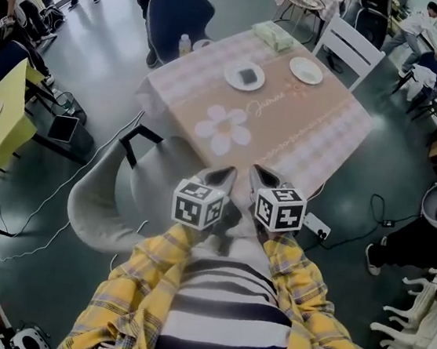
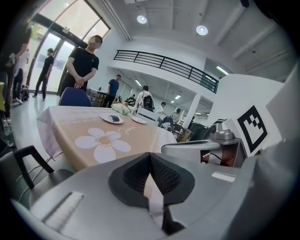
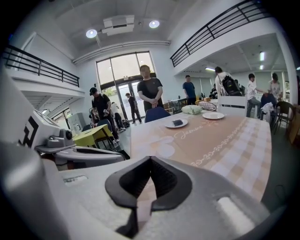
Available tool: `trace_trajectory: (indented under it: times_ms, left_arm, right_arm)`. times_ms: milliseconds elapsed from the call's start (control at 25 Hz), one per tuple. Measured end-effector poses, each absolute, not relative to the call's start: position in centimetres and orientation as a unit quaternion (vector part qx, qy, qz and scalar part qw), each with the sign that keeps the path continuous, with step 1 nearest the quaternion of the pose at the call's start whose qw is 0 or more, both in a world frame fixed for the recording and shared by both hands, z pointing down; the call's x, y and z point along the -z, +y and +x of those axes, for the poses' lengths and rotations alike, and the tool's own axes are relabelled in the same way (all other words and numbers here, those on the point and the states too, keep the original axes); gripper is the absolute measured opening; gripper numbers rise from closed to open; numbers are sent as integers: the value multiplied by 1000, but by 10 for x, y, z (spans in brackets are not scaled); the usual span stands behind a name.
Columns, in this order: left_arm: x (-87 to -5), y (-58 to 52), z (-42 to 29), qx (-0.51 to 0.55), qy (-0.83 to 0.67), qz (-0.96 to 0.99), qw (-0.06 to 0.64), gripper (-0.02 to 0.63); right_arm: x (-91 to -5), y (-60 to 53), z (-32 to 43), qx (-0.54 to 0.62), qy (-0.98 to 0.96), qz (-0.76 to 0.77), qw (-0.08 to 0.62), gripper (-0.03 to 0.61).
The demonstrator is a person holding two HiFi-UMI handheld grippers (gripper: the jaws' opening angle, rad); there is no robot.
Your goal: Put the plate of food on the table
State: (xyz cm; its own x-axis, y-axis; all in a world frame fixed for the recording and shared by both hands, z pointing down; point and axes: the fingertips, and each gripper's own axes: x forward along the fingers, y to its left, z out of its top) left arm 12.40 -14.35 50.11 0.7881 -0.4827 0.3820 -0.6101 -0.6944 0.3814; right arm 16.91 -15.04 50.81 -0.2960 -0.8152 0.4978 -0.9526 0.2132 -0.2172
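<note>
The left gripper and right gripper are held side by side ahead of yellow plaid sleeves, the fingers of each clenched together on nothing. Beyond them a square worktop draped in a pink flowered cloth is seen. The round white plate of dark food is set on its far half, near an empty white plate.

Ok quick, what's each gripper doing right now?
Left gripper: closed, holding nothing.
Right gripper: closed, holding nothing.
</note>
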Motion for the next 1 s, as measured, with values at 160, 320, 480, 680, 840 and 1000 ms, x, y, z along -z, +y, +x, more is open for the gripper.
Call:
trace_trajectory:
  times_ms: [160,320,480,680,840,1000]
  left_arm:
    - [-503,-136,123,-126,-299,913,249,0]
    - [-505,-129,119,-121,-303,911,252,0]
    - [-509,-125,118,-121,-300,910,258,0]
    - [-508,-126,117,-121,-298,911,260,0]
    - [-508,-131,115,-121,-303,909,260,0]
    - [-510,-138,116,-118,-303,908,265,0]
  right_arm:
    - [-514,-140,170,-250,-763,580,139,-5]
    - [-518,-127,167,-249,-764,579,142,-5]
    - [-520,-118,167,-251,-763,579,141,-5]
    - [-522,-118,170,-259,-760,579,139,-5]
    - [-521,-124,171,-261,-760,580,136,-5]
    - [-519,-133,174,-262,-761,580,130,-5]
